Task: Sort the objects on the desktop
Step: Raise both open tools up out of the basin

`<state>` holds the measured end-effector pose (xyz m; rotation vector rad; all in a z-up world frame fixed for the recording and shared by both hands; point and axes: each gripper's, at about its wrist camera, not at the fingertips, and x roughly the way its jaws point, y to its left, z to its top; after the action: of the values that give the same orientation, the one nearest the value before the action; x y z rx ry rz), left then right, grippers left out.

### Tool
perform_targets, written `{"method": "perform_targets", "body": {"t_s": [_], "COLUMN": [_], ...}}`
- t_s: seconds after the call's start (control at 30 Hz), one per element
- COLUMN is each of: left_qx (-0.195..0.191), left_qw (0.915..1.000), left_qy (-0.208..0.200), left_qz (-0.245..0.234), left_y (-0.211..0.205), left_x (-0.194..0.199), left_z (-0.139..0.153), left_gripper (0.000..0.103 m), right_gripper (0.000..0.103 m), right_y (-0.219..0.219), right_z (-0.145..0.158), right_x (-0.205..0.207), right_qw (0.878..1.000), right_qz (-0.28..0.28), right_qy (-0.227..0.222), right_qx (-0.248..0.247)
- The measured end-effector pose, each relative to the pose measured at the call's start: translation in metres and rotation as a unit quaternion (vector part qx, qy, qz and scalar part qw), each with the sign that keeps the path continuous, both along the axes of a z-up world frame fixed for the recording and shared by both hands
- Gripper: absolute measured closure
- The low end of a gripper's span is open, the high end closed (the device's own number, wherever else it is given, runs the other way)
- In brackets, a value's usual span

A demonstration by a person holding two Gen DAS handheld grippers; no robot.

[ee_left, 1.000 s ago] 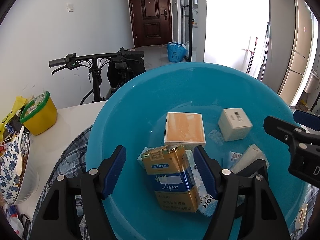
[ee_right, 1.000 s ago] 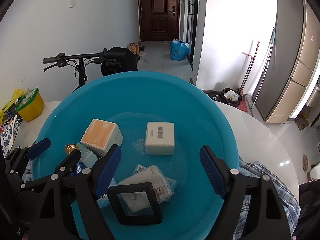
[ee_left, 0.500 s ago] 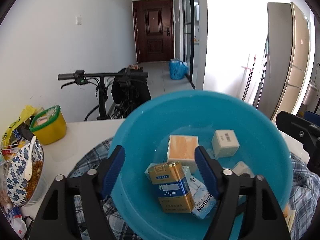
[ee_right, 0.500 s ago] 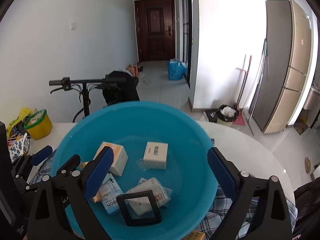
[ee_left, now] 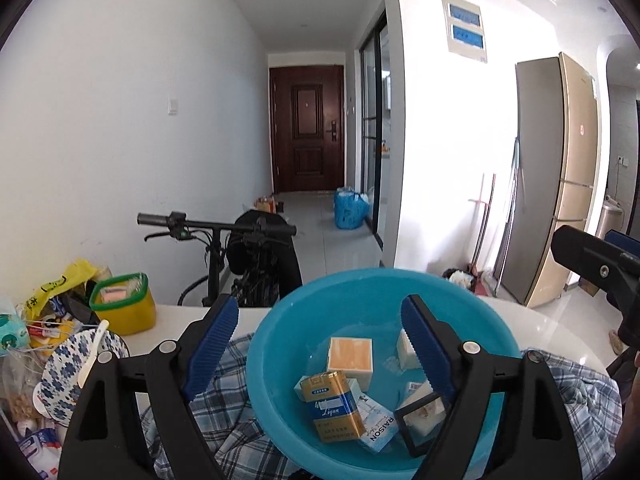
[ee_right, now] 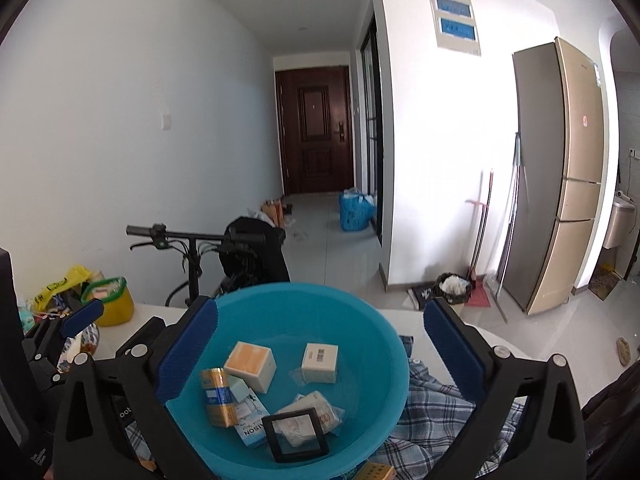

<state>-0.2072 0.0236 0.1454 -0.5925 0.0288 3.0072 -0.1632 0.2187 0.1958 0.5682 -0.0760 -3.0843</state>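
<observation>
Blue basin (ee_right: 384,392) holds small boxes (ee_right: 250,366) on plaid cloth (ee_right: 436,404).

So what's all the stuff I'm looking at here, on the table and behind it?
basin: one, blue, on the checked cloth, holding small packs
gold pack: one, gold and blue, in the basin's left part
orange-topped box: one, white sides, in the basin
barcode box: one, white, in the basin, right of the orange-topped box
black frame: one, at the basin's near edge
checked cloth: one, blue plaid, under the basin
yellow tub: one, green rim, table's left
flowered bowl: one, blue and white, spoon inside
bicycle: one, black, behind the table
fridge: one, gold, right wall
door: one, dark brown, hallway end
left gripper: black, blue pads, jaws opening, nothing between them
right gripper: same, jaws opening, nothing held
</observation>
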Motion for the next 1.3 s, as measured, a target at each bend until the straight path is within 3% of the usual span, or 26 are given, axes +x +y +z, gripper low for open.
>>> {"method": "perform_targets", "body": {"t_s": [0.47, 0.53, 0.67, 0.9, 1.3], "left_qx": [0.006, 0.01, 0.013, 0.031, 0.046], "left_qw": [0.9952, 0.9934, 0.9889, 0.9866, 0.9746], "left_qy": [0.097, 0.114, 0.146, 0.16, 0.219], "left_qz": [0.006, 0.012, 0.025, 0.008, -0.01], "left_y": [-0.005, -0.007, -0.011, -0.018, -0.023], "left_x": [0.067, 0.077, 0.092, 0.112, 0.166], "left_z": [0.048, 0.054, 0.063, 0.076, 0.097], "left_gripper": [0.012, 0.0, 0.0, 0.0, 0.0], "right_gripper": [0.001, 0.001, 0.001, 0.001, 0.001], "right_y": [-0.005, -0.006, -0.008, -0.011, -0.015], "right_z": [0.039, 0.043, 0.049, 0.052, 0.059], "right_x": [0.066, 0.075, 0.09, 0.107, 0.138], "right_qw": [0.995, 0.994, 0.991, 0.987, 0.979], "right_qz": [0.008, 0.01, 0.012, 0.009, 0.014], "right_qy": [0.098, 0.112, 0.135, 0.162, 0.205], "right_qx": [-0.001, -0.001, -0.002, 0.003, 0.003]}}
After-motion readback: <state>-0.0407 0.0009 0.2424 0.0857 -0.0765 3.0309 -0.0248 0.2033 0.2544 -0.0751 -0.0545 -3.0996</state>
